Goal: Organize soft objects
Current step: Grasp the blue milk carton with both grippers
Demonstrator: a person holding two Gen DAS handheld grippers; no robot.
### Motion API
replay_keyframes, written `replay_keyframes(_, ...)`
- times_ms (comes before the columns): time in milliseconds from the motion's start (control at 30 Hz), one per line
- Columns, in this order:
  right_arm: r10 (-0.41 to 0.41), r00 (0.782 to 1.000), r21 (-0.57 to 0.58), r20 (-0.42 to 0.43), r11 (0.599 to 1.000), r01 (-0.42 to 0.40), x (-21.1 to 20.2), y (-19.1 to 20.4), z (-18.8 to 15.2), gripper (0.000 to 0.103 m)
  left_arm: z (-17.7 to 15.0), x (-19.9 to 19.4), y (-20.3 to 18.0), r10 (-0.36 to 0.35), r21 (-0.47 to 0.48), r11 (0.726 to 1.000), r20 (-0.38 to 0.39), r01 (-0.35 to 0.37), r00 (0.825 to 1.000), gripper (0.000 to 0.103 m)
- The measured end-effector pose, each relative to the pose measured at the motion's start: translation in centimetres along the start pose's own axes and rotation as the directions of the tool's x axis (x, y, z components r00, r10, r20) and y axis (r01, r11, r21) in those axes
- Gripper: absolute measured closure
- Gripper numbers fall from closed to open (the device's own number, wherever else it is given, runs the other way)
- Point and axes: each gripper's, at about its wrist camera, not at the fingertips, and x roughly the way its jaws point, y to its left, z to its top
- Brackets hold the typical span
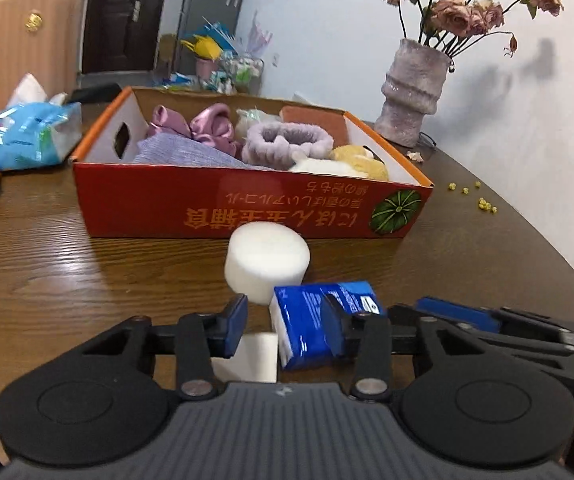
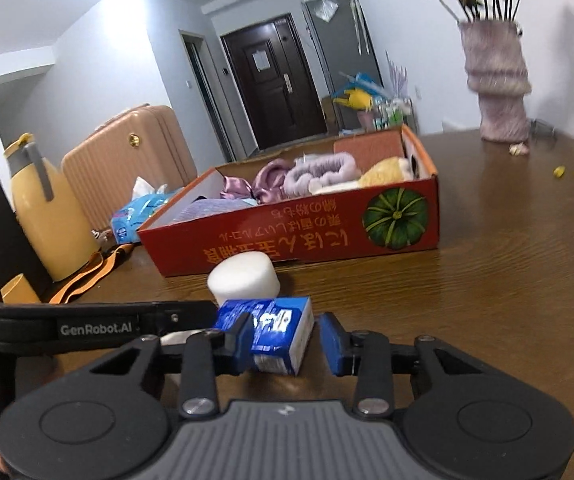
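Observation:
A red cardboard box (image 1: 223,208) (image 2: 287,236) on the wooden table holds soft items: purple satin bow, lilac fluffy headband (image 1: 287,140), yellow and white plush, folded cloth. In front of it lie a white foam cylinder (image 1: 267,260) (image 2: 245,278), a blue tissue pack (image 1: 311,324) (image 2: 275,332) and a white foam block (image 1: 255,356). My left gripper (image 1: 285,326) is open, its jaws on either side of the block and the pack. My right gripper (image 2: 287,340) is open around the blue pack, not closed on it. The right gripper's arm shows in the left wrist view (image 1: 487,320).
A vase of dried roses (image 1: 415,92) (image 2: 495,80) stands at the back right, with yellow crumbs (image 1: 483,200) near it. A blue tissue bag (image 1: 27,136) lies left of the box. A yellow thermos (image 2: 47,216) and orange strap (image 2: 95,272) are at far left.

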Motion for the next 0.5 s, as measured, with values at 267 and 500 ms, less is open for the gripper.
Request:
replay_keyframes(267, 0.077, 0.996, 0.139, -0.042, 0.988, -0.07, 3.3, -1.9, 0.0, 0.078, 0.3, 2.0, 1.2, -0.108, -0.077, 0.992, -0.063, 0.103, 0.992, 0.075)
replay_keyframes(500, 0.063, 0.998, 0.16, -0.029, 0.985, -0.058, 2.3, -1.5, 0.2, 0.083, 0.3, 0.2, 0.6, -0.12, -0.085, 0.989, -0.022, 0.118, 0.993, 0.08)
